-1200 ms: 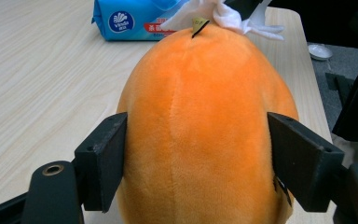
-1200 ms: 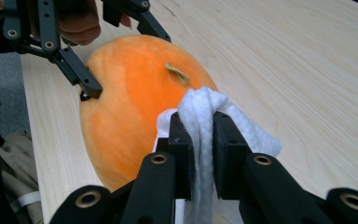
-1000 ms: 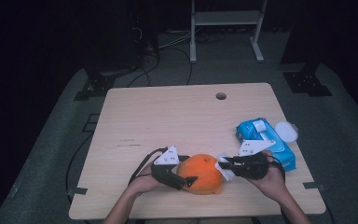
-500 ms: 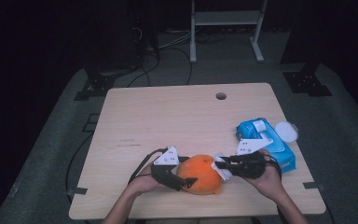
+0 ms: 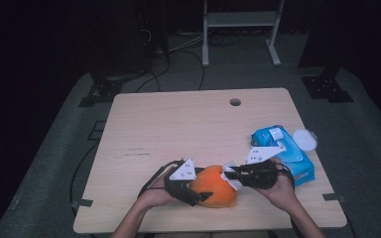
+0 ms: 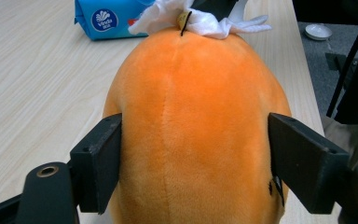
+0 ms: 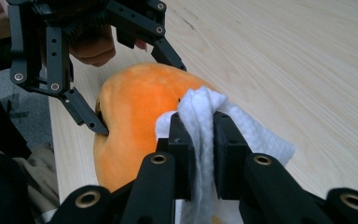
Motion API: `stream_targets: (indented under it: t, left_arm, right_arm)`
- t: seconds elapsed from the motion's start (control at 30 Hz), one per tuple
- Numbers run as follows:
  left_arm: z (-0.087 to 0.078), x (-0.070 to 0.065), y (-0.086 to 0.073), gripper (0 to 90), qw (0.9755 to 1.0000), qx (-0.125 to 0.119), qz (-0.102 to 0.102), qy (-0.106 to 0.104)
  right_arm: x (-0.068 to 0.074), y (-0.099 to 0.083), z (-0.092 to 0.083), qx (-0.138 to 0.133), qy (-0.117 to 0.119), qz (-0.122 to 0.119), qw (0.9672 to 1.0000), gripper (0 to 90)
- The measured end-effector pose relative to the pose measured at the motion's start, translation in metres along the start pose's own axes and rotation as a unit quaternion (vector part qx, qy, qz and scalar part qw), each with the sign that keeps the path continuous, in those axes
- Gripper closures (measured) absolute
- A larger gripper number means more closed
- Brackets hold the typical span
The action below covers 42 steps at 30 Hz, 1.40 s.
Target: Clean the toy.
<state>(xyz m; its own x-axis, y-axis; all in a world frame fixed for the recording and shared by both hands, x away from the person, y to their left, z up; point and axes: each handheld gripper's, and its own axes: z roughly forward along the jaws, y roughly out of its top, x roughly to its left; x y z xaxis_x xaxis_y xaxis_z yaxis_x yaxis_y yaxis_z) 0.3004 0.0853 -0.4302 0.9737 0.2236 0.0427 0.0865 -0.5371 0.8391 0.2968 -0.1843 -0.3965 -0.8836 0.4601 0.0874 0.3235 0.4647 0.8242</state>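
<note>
An orange plush fruit (image 5: 216, 186) lies near the table's front edge. My left gripper (image 5: 201, 188) holds it from the left. In the left gripper view the two black jaws stand on either side of the plush (image 6: 196, 116) and touch it; they have just been opening a little, with the plush still between them. My right gripper (image 5: 235, 174) comes in from the right, shut on a white wipe (image 7: 261, 135). The wipe (image 6: 205, 21) rests against the plush's stem end. In the right gripper view the left gripper (image 7: 142, 98) spans the plush (image 7: 135, 107).
A blue pack of wipes (image 5: 283, 151) lies at the table's right edge behind my right hand, with a small white round lid (image 5: 304, 139) beside it. The wooden table (image 5: 178, 129) has a cable hole (image 5: 235, 102) near its far edge. Cables lie on the floor beyond.
</note>
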Motion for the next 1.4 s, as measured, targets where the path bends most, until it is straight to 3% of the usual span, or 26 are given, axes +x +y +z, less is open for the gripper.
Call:
stream_targets:
  t: [0.23, 0.4, 0.47, 0.83, 0.93, 1.2, 1.3, 1.4]
  left_arm:
    - [0.0, 0.005, -0.001, 13.7, 0.9997, -0.001, -0.025, -0.007]
    - [0.004, 0.011, -0.006, 5.9, 0.9972, 0.004, -0.073, -0.015]
    - [0.007, 0.011, -0.007, 3.1, 0.9965, 0.007, -0.082, -0.017]
    - [0.01, 0.007, -0.008, 1.2, 0.9966, 0.006, -0.08, -0.015]
    - [0.008, 0.006, -0.008, 8.1, 0.9971, 0.003, -0.074, -0.016]
    - [0.007, 0.008, -0.008, 13.8, 0.9966, 0.002, -0.081, -0.017]
    - [0.008, 0.008, -0.009, 13.8, 0.9965, 0.004, -0.082, -0.015]
    - [0.009, 0.008, -0.01, 13.8, 0.9962, 0.003, -0.086, -0.016]
  right_arm:
    - [0.003, -0.005, 0.0, 0.009, 0.0, -0.005, 0.9999, 78.7]
    - [0.007, -0.006, 0.0, 0.01, 0.002, -0.014, 0.9998, 78.7]
    - [0.008, -0.006, 0.0, 0.01, 0.004, -0.015, 0.9998, 78.7]
    - [0.01, -0.004, 0.001, 0.01, 0.002, -0.021, 0.9997, 78.7]
    - [0.009, -0.004, -0.001, 0.012, 0.002, -0.025, 0.9996, 78.7]
    - [-0.008, -0.013, -0.013, 0.013, 0.009, 0.008, 0.9998, 78.6]
    - [-0.007, -0.011, -0.012, 0.01, 0.009, 0.008, 0.9999, 78.7]
    - [-0.003, -0.006, -0.005, -0.002, 0.031, 0.012, 0.9994, 78.7]
